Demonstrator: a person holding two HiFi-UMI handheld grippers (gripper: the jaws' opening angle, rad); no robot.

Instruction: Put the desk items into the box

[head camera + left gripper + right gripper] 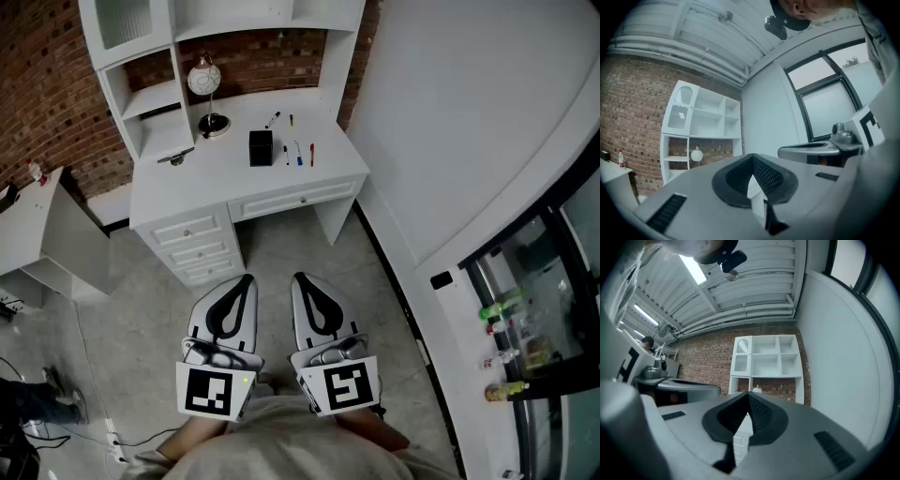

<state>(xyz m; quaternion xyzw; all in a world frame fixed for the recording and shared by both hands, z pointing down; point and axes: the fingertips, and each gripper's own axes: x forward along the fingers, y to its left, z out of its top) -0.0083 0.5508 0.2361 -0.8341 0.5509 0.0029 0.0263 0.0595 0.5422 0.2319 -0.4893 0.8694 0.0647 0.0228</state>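
Your left hand-held gripper [247,278] and right hand-held gripper [300,277] are closed on nothing (well back from the box [261,147]). Approach first, then open one for a pen [298,153] beside it.

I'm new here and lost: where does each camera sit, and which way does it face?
Head view: on the head, looking down at the desk, left gripper, right gripper, person's torso.
Left gripper view: on left gripper, along its shut jaws toward the shelf unit.
Right gripper view: same, from right gripper.
Shared: shelf unit.
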